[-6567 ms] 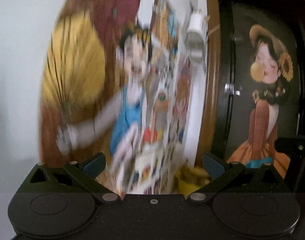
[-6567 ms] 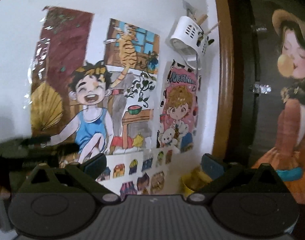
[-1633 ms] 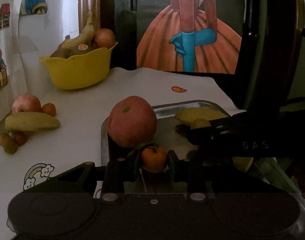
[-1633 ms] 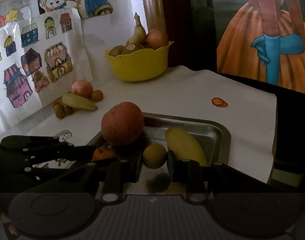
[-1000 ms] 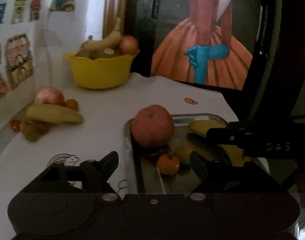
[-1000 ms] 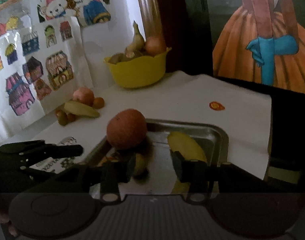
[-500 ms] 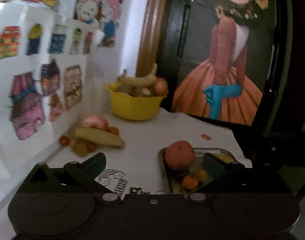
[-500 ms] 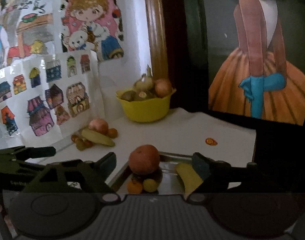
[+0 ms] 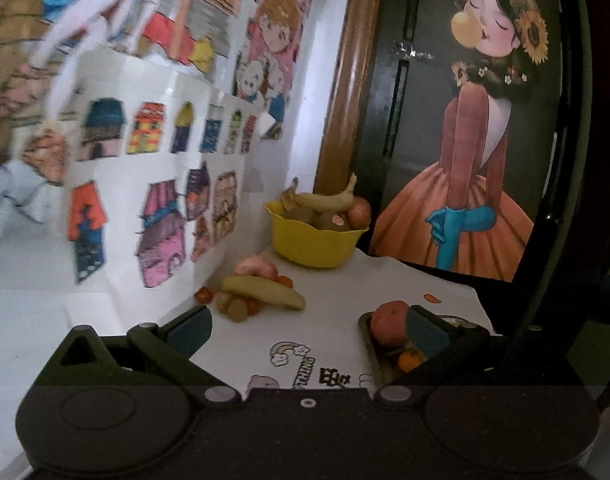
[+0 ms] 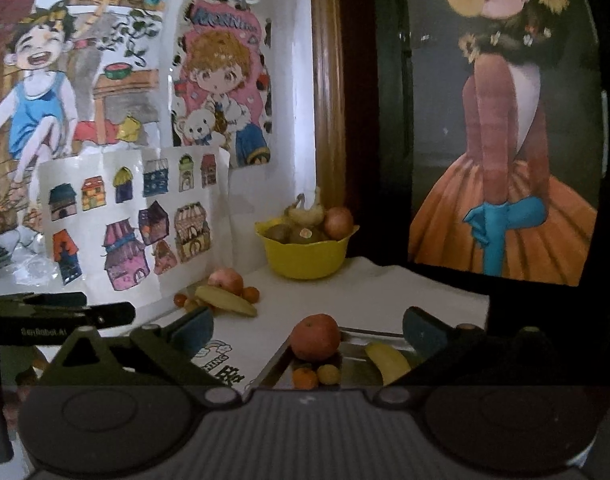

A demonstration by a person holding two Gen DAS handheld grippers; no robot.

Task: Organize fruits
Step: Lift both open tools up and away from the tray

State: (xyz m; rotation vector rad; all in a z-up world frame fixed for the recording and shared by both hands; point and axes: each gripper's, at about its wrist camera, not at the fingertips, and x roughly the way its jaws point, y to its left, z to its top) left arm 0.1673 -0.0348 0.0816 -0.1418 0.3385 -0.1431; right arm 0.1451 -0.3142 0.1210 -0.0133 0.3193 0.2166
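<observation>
A steel tray (image 10: 369, 334) on the white table holds a big red fruit (image 10: 316, 337), a tangerine (image 10: 304, 377), a small yellow-brown fruit (image 10: 329, 374) and a banana (image 10: 387, 358). My right gripper (image 10: 307, 322) hangs back from the tray and above it, its jaws opening wide with nothing between them. My left gripper (image 9: 307, 322) is open and empty, off to the left of the tray (image 9: 371, 350). From there the red fruit (image 9: 389, 322) and the tangerine (image 9: 410, 360) show beside its right finger.
A yellow bowl (image 10: 305, 254) of fruit stands in the back corner by the wooden door frame. A loose banana (image 9: 263, 292), a pink apple (image 9: 257, 267) and several small fruits lie by the papered wall on the left. The left gripper's fingers (image 10: 105, 312) reach in at the right view's left edge.
Both grippers let go of their small fruits in the tray, opened wide, and drew back and up. The fruit now looks smaller and lower in both views.
</observation>
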